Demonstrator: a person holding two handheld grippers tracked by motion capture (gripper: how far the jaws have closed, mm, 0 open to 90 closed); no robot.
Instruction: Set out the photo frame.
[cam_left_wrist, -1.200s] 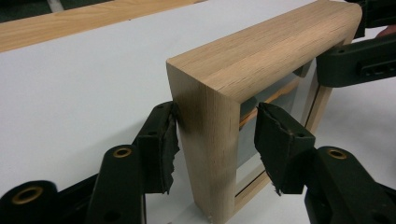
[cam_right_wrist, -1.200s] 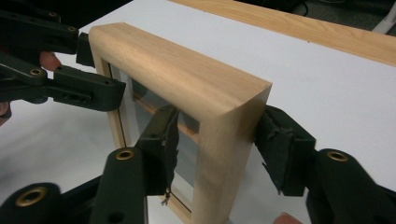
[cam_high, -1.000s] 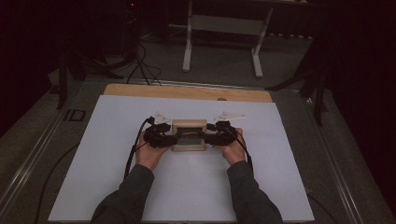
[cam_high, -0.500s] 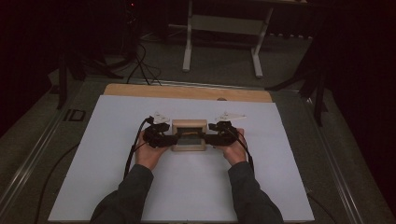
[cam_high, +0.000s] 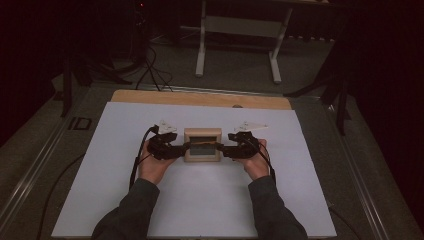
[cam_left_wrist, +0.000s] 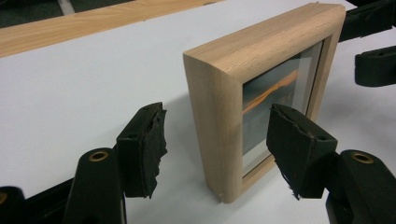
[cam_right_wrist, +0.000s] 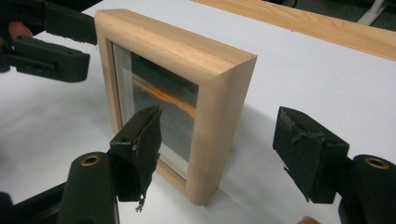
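The picture frame (cam_left_wrist: 219, 112) is pale, unvarnished-looking wood with a fine straight grain, sanded smooth and matt, its outer corners rounded. Its front holds a glossy pane (cam_right_wrist: 163, 112) that looks like glass, over a print in dark blue and orange. The left claw (cam_left_wrist: 215, 154) and the right claw (cam_right_wrist: 224, 154) are matt black plastic; their pads (cam_left_wrist: 144, 149) are a black, foam-like rubber, rough and torn at the edges, and brass-coloured metal eyelets (cam_left_wrist: 98, 155) sit in the arms. The worktop (cam_high: 125, 150) has a smooth, matt white sheet, and along its far edge runs a strip of light wood (cam_high: 200, 99).
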